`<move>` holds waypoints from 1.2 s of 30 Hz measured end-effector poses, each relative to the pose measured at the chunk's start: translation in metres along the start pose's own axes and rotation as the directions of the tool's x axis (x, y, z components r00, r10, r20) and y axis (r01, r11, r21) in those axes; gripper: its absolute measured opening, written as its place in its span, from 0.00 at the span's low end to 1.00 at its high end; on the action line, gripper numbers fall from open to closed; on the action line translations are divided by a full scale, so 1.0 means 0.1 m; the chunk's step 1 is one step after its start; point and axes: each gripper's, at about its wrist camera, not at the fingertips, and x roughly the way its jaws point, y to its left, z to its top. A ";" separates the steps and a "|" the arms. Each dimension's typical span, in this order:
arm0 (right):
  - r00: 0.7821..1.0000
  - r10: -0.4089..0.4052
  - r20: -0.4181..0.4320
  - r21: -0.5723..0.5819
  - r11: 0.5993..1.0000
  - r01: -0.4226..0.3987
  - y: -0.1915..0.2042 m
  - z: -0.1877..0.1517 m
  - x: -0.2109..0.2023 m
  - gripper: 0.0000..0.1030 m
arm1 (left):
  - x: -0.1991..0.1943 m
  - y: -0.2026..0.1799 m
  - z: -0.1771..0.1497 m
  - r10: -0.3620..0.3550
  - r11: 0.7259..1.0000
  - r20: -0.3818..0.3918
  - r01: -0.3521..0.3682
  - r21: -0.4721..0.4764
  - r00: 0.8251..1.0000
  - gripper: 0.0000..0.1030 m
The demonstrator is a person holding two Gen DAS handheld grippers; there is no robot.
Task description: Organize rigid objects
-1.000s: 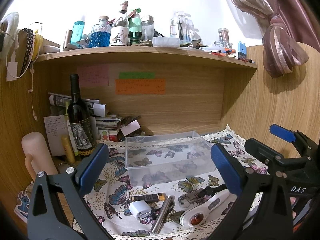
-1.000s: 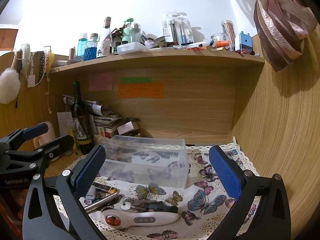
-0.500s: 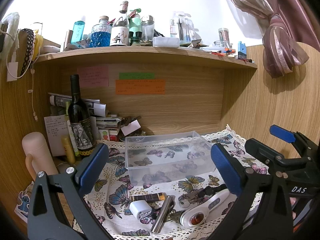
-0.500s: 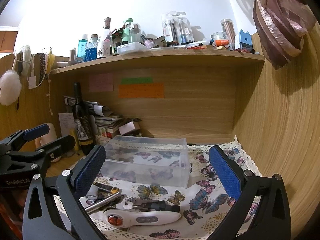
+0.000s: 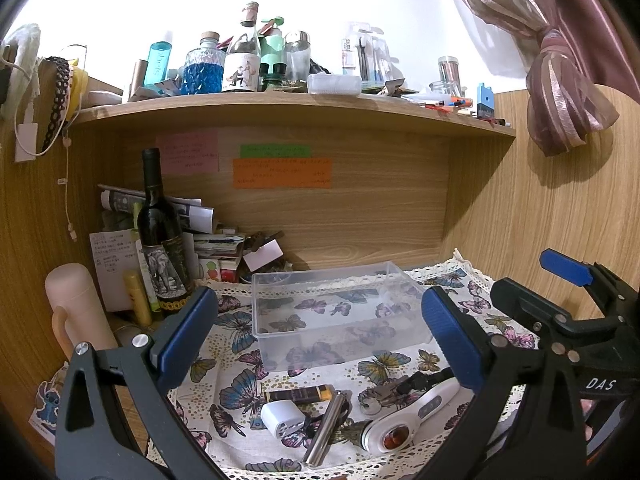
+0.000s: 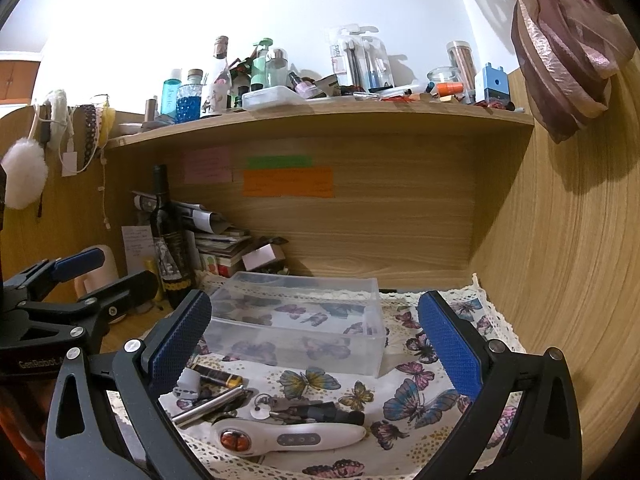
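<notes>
An empty clear plastic box (image 5: 340,316) (image 6: 298,326) stands on a butterfly-print cloth (image 5: 236,392). In front of it lie a white rotary cutter (image 5: 408,420) (image 6: 288,438), a set of keys (image 5: 380,394) (image 6: 288,404), a metal tube (image 5: 326,432) (image 6: 208,406), a white charger plug (image 5: 282,418) (image 6: 188,384) and a black-and-yellow battery (image 5: 300,394) (image 6: 218,378). My left gripper (image 5: 320,336) is open and empty above these items. My right gripper (image 6: 316,340) is open and empty, to the right of the left one.
A dark wine bottle (image 5: 162,240), stacked papers and boxes (image 5: 216,248) and a pink flask (image 5: 76,316) crowd the back left. A shelf (image 5: 296,108) overhead carries several bottles. Wooden walls close the back and right (image 6: 568,280).
The right gripper view has tilted slightly upward, so the box and items sit a little lower in it. The left gripper has hardly moved. Nothing was grasped.
</notes>
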 end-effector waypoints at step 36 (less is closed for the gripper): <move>0.891 0.179 -0.418 0.052 0.984 -0.173 0.16 -0.81 0.87 0.80 | 0.67 0.49 -1.00 -0.084 0.995 -0.452 0.053 -0.080 0.888 0.41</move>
